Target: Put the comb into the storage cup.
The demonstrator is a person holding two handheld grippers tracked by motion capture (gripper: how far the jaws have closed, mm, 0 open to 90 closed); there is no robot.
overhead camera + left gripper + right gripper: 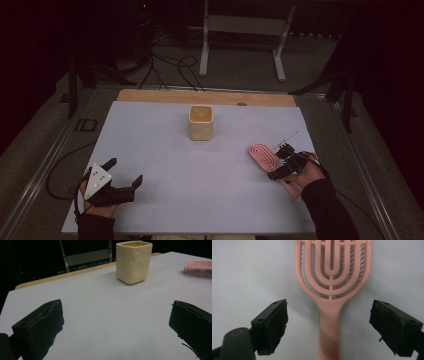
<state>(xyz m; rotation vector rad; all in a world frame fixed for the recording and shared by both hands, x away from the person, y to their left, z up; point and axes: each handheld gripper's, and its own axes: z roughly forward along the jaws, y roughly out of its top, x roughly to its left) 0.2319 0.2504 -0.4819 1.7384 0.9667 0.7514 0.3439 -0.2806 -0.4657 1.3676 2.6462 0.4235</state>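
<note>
Pink hairbrush [333,290] lies flat on the counter [165,150] at the near right, its handle between my right gripper's [328,326] spread fingers, untouched. My left gripper [125,172] hovers near left, fingers apart, well short of the cream cup [201,122].

Left tongs [125,171]: black, blocky jaws, grey three-cornered plate on top with small dark dots, black cable trailing. Right tongs [278,161]: black, thin wire-like rod, black cable. Person wears dark long sleeves [327,207].
</note>
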